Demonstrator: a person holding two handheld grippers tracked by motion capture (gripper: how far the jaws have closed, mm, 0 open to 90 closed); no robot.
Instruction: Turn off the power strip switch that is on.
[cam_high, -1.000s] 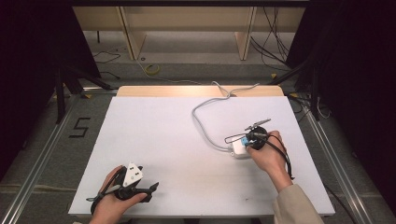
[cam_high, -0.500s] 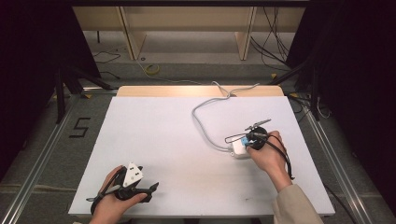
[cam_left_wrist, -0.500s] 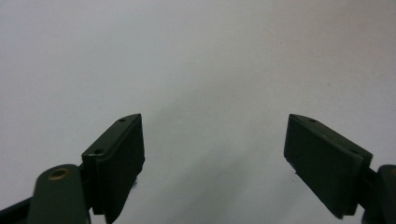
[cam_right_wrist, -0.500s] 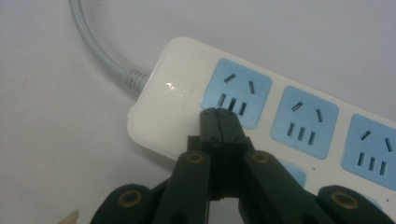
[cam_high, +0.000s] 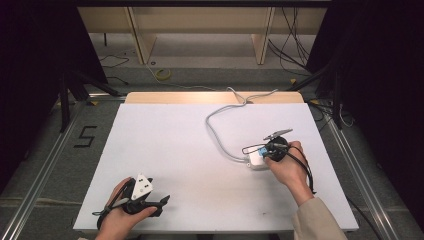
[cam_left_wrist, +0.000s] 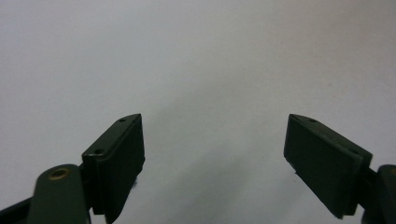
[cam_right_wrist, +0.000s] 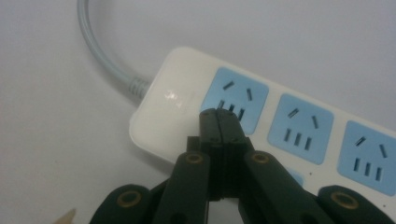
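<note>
So I've got my right gripper clenched tight, jaws pressed flat together with nothing between them, and the tip is parked on the power strip right at the edge of the first blue socket, next to the plain white end where the grey cord goes in. In the high view the strip sits right of centre on the white table, tucked under my right hand, with the cord looping up toward the top edge of the frame.

My left gripper is down in the lower left of the high view, jaws spread wide over bare table, holding nothing.

My guess is I'm poking at the white end, like for a switch, though I can't actually make one out. If so, the tip wants to slide left off the blue face onto the white part, then push straight down. A slanted push would probably just skid the strip across the table, so bringing the free gripper over to brace the far end seems smart.
</note>
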